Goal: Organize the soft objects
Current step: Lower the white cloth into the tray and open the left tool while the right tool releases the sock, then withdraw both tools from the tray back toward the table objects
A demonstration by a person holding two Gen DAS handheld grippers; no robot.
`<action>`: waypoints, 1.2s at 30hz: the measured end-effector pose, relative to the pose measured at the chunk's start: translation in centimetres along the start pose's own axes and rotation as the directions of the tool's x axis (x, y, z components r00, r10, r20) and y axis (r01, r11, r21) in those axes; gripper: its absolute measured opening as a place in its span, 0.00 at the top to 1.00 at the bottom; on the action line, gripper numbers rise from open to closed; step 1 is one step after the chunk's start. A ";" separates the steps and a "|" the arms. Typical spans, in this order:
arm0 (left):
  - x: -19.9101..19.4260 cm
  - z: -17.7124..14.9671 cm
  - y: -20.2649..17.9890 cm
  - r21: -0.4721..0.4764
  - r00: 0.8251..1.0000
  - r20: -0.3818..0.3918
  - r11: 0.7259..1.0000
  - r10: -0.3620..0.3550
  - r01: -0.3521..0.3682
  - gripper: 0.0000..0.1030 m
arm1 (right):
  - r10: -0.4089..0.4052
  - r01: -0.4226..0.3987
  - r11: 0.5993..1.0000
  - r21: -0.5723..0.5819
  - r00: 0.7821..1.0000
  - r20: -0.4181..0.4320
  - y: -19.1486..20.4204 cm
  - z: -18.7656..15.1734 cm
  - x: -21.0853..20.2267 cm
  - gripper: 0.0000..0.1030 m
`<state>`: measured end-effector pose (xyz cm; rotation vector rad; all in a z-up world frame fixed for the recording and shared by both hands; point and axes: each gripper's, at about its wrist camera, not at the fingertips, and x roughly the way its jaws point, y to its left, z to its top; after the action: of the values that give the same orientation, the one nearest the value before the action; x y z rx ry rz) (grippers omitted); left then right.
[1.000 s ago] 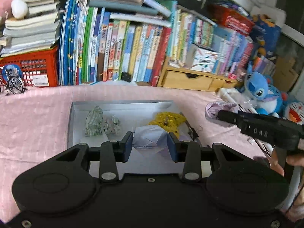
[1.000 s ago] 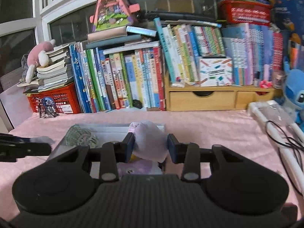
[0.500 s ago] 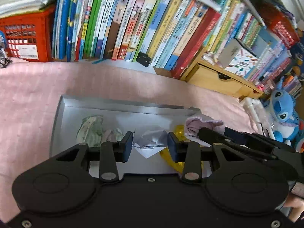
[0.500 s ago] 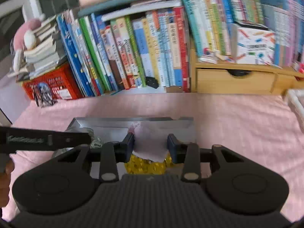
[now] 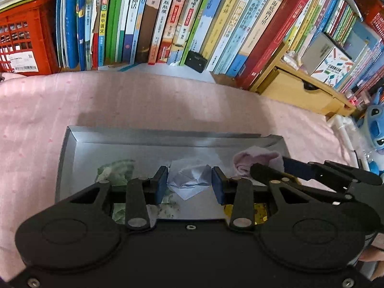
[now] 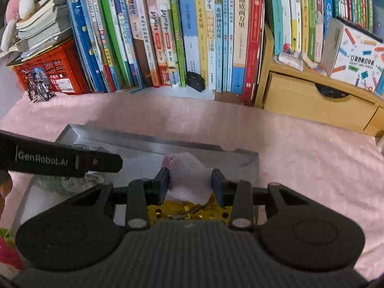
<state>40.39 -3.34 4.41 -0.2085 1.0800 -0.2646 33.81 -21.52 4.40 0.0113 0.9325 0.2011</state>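
pink cloth point(image 6: 188, 180), light and limp, sits pinched between the pads of my right gripper point(image 6: 189, 183), bunched above the grey tray point(image 5: 144, 139) near its right end. my left gripper point(image 5: 189, 183) is clamped on a pale, crumpled fabric piece point(image 5: 189, 180) over the tray's middle. both look nearly weightless and floppy, so i judge they will sag and cling to the pads when let go. hold them by the thickest bunched fold, not a loose corner. a green patterned cloth point(image 5: 115, 170) and a yellow sequinned piece point(image 6: 184, 212) already lie in the tray, which rests on the pink bedcover point(image 5: 36, 120).
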 end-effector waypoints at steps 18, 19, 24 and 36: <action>-1.2 -0.5 -0.6 0.028 1.000 0.017 1.000 0.011 -0.011 0.41 | 0.019 -0.020 0.999 0.042 1.000 0.024 -0.5 -0.2 -1.5 0.40; -1.5 -0.6 -0.7 0.030 1.000 0.021 0.999 0.009 -0.010 0.41 | 0.021 -0.022 0.999 0.045 0.999 0.029 -0.6 -0.2 -1.7 0.40; -3.5 -1.4 -1.2 0.056 0.999 0.051 0.998 -0.003 0.000 0.36 | 0.033 -0.037 0.998 0.057 0.997 0.064 -0.7 -0.5 -3.7 0.36; -10.0 -4.7 -3.5 0.144 0.982 0.183 0.989 -0.051 0.024 0.33 | 0.006 -0.005 1.000 -0.008 0.986 0.166 0.5 -1.9 -10.3 0.31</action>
<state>31.32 -3.72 11.70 -0.1240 0.8690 -0.3477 26.24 -22.99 11.48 0.0234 0.7654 0.2051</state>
